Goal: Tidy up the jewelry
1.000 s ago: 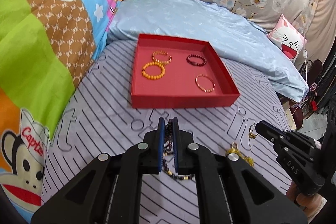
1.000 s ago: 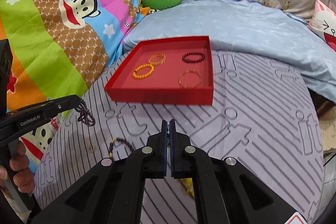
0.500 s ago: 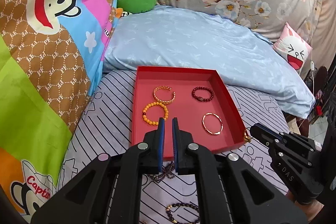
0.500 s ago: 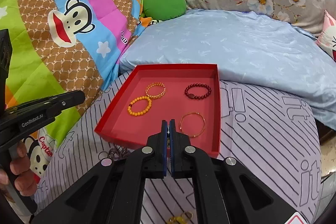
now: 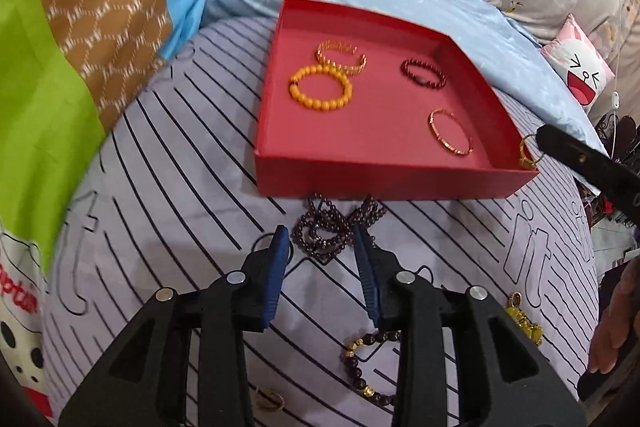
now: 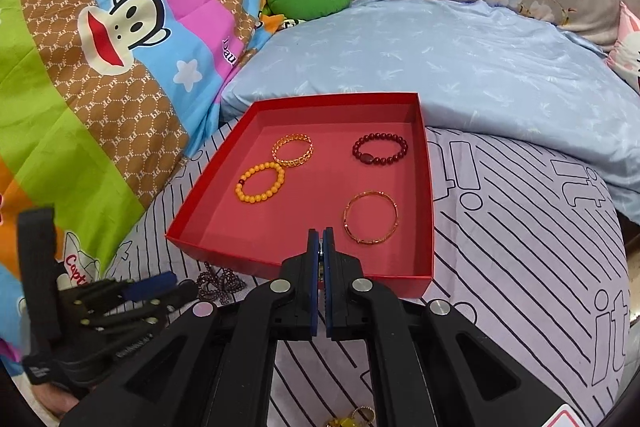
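Observation:
A red tray (image 5: 384, 179) (image 6: 192, 241) lies on the striped bed cover and holds an orange bead bracelet (image 5: 320, 87), a gold chain bracelet (image 5: 342, 53), a dark red bead bracelet (image 5: 424, 73) and a thin gold bangle (image 5: 450, 131). My left gripper (image 5: 322, 237) is open over a dark bead necklace (image 5: 328, 227) lying just in front of the tray. My right gripper (image 6: 321, 233) is shut on a small gold ring (image 5: 528, 149), held at the tray's near right corner.
A dark bracelet with gold beads (image 5: 368, 367), a gold charm piece (image 5: 520, 319) and a small gold ring (image 5: 270, 397) lie on the cover near me. A blue pillow (image 6: 440, 59) and a cartoon quilt (image 6: 100, 67) border the tray.
My left gripper opened and let the dark bead necklace drop onto the cover in front of the tray. My right gripper stayed shut on the ring, close to the tray's corner.

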{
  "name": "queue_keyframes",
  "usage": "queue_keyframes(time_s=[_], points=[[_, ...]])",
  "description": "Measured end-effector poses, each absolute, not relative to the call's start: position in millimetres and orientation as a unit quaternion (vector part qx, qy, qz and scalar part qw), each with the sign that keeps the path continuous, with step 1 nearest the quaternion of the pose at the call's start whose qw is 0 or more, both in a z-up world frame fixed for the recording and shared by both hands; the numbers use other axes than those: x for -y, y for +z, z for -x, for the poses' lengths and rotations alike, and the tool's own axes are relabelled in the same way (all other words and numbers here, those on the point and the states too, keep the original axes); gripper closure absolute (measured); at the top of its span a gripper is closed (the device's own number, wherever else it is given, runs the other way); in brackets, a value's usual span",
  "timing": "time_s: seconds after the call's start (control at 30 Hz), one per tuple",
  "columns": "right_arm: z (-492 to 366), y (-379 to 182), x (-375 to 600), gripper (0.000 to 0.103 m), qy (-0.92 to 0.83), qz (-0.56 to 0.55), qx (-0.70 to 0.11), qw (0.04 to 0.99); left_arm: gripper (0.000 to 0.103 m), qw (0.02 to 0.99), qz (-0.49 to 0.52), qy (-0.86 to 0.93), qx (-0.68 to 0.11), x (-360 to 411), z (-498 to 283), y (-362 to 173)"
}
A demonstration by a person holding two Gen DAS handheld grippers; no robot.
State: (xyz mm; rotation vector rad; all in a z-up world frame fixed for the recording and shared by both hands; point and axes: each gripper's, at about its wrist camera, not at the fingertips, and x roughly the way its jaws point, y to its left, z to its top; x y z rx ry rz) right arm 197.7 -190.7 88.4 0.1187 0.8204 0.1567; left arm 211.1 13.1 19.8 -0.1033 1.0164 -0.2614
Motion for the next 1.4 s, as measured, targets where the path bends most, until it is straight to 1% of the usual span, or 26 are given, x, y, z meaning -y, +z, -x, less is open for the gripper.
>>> queue_keyframes(time_s=[0.23,0.3,0.33,0.37,0.53,0.67,0.93,1.13,1.23,1.4], points=[[-200,84,192,0.101,0.074,-0.060,-0.402,0.911,0.072,0.864,0.061,-0.137,-0.480,-3,-218,9],[-201,81,191,0.101,0.074,-0.061,-0.404,0.910,0.079,0.866,0.058,-0.139,-0.477,0,-220,9],[-201,80,191,0.101,0.074,-0.061,-0.405,0.909,0.092,0.864,0.058,-0.142,-0.479,1,-222,8],[-201,80,191,0.101,0.074,-0.062,-0.406,0.909,0.098,0.861,0.060,-0.147,-0.484,1,-223,7],[-200,77,191,0.101,0.074,-0.063,-0.408,0.908,0.098,0.861,0.060,-0.151,-0.482,1,-219,6],[-199,79,191,0.101,0.075,-0.063,-0.406,0.908,0.098,0.863,0.063,-0.156,-0.476,-3,-211,17],[-208,92,193,0.101,0.077,-0.062,-0.394,0.914,0.098,0.875,0.061,-0.187,-0.442,-1,-205,73],[-228,93,192,0.101,0.080,-0.063,-0.396,0.912,0.098,0.892,0.058,-0.198,-0.402,6,-225,115],[-238,88,188,0.101,0.083,-0.063,-0.402,0.910,0.098,0.896,0.054,-0.195,-0.395,13,-243,119],[-254,73,181,0.101,0.092,-0.070,-0.416,0.902,0.098,0.891,0.053,-0.185,-0.411,22,-271,102]])
